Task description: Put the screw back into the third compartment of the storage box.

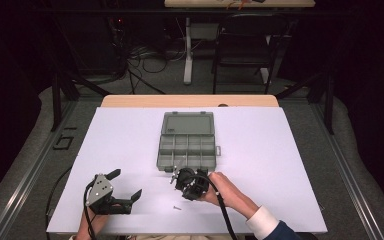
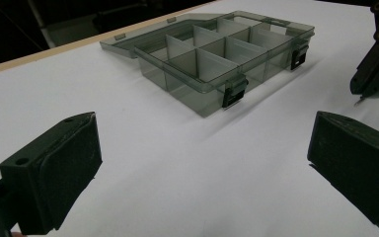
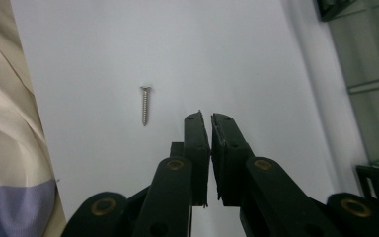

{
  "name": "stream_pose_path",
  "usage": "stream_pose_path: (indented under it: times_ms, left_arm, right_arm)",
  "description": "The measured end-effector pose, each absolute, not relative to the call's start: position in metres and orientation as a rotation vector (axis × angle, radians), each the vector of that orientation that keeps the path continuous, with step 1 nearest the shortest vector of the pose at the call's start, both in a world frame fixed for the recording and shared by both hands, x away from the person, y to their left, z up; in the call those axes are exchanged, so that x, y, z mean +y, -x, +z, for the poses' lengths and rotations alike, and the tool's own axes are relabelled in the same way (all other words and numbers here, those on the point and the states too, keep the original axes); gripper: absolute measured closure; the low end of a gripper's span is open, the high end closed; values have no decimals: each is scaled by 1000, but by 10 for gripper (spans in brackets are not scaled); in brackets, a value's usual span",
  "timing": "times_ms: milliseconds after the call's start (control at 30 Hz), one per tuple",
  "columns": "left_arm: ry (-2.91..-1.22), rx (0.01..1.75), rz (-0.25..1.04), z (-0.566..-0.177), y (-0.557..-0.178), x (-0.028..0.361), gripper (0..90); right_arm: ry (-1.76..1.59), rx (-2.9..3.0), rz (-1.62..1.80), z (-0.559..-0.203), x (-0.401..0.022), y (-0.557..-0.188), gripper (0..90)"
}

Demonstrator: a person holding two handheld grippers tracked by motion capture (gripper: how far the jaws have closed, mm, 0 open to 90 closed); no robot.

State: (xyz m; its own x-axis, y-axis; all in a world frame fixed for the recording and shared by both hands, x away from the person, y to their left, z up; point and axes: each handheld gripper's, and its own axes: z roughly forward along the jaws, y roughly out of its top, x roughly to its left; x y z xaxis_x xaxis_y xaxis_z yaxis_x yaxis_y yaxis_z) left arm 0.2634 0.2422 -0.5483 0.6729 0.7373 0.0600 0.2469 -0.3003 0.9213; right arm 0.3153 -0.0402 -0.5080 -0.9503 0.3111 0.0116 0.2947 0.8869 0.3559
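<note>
One loose screw (image 3: 144, 105) lies on the white table (image 1: 280, 165) at six o'clock from the open compartment box (image 1: 187, 150), presumably awaiting sorting, with the right gripper (image 3: 206, 117) poised between them, jaws pinched together, and the left gripper (image 1: 127, 183) parked wide open at eight o'clock.

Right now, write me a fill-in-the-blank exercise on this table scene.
1. The lid of the grey compartment box is ___.
2. The right tool has its jaws ___.
3. The left tool has its jaws ___.
4. The loose fastener lying on the white table is a ___.

Missing words: open; shut; open; screw
</note>
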Motion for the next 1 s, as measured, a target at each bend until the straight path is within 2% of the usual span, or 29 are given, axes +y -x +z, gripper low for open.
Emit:
stream_pose_path:
  times_ms: [367,733,1000]
  left_arm:
    - [-1863,775,598,-549,-263,242,0]
    - [-1864,775,599,-549,-263,242,0]
    - [-1864,774,597,-549,-263,241,0]
  right_arm:
    - [-552,2945,597,-481,-60,-333,862]
    - [-640,2868,597,-452,-71,-366,862]
    - [-663,2838,593,-445,-73,-377,862]
